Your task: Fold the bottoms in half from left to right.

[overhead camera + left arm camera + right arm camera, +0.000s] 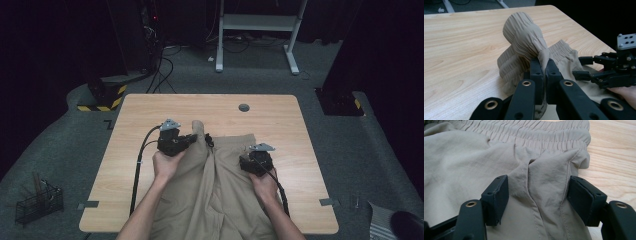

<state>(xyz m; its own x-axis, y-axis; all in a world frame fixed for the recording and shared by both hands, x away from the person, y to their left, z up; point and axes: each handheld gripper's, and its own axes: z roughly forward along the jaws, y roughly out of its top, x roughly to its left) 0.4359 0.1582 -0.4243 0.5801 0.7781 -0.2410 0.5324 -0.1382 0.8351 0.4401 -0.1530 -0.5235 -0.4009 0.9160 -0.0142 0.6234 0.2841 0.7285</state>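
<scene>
1. The khaki trousers (220, 185) lay across the near half of the wooden table (280, 115), waistband toward the far edge and legs running off the near edge toward the person.
2. The left gripper (192, 138) had its jaws pressed together on a bunch of the elastic waistband (524, 37), lifting that fabric into a raised hump above the table while the rest stayed flat.
3. The right gripper (248, 152) sat low over the other side of the waist, jaws spread wide, one pad on each side of a seam fold by the pocket opening (531, 162); the pads were not pressing cloth yet.
4. My read on the step: the right hand was lining up a second grip to match the left. To do it well, it called for sinking the open jaws a touch deeper so both layers near the waistband sat between the pads, then closing squarely across the seam.
5. The left pinch needed to stay firm and level, or the gathered elastic could slip and the waist would skew.
6. Best to grab close to the waistband edge rather than the loose panel below it, so the garment would hang evenly.
7. The count: one pair of trousers, two grippers, two hands, one table, one small round grommet (244, 107) in the tabletop.
</scene>
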